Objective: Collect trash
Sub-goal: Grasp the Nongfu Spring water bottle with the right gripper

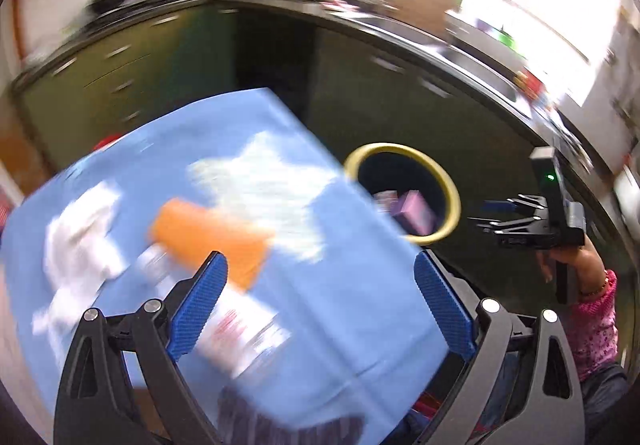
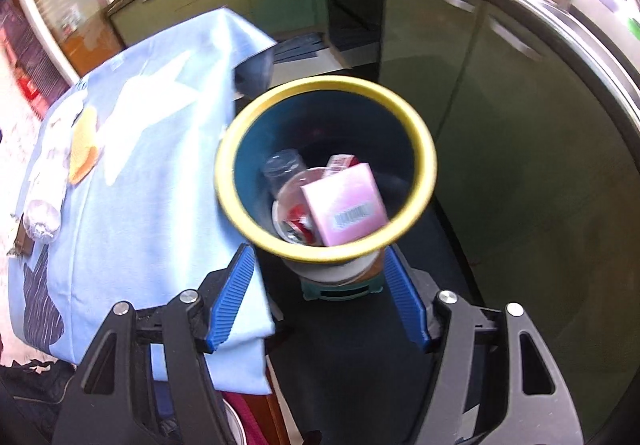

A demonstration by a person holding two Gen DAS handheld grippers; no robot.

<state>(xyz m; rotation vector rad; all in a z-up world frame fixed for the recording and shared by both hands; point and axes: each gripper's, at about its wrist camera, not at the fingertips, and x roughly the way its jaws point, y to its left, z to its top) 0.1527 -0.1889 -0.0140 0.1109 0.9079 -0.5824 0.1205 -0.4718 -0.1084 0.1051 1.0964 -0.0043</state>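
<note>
My left gripper [image 1: 320, 261] stands open above a table covered with a blue cloth [image 1: 340, 305], with nothing between its fingers. The blurred litter below it includes an orange piece [image 1: 212, 237], crumpled white tissue [image 1: 80, 241] and a white wrapper with red print [image 1: 244, 333]. My right gripper [image 2: 318, 251] is open and empty over a yellow-rimmed bin [image 2: 424, 149] beside the table. Inside the bin lie a pink box [image 2: 344, 205], a clear cup [image 2: 296, 189] and a clear bottle [image 2: 282, 165]. The left wrist view shows the bin [image 1: 452, 189] and the right gripper [image 1: 480, 213] held by a hand in a pink sleeve.
Green cabinets [image 2: 440, 45] under a dark counter [image 1: 400, 29] curve around the back and right. The bin rests on a small green stand [image 2: 340, 289] on a dark floor. The cloth [image 2: 160, 185] hangs over the table edge next to the bin. Crumpled clear plastic [image 2: 40, 217] lies at the table's left.
</note>
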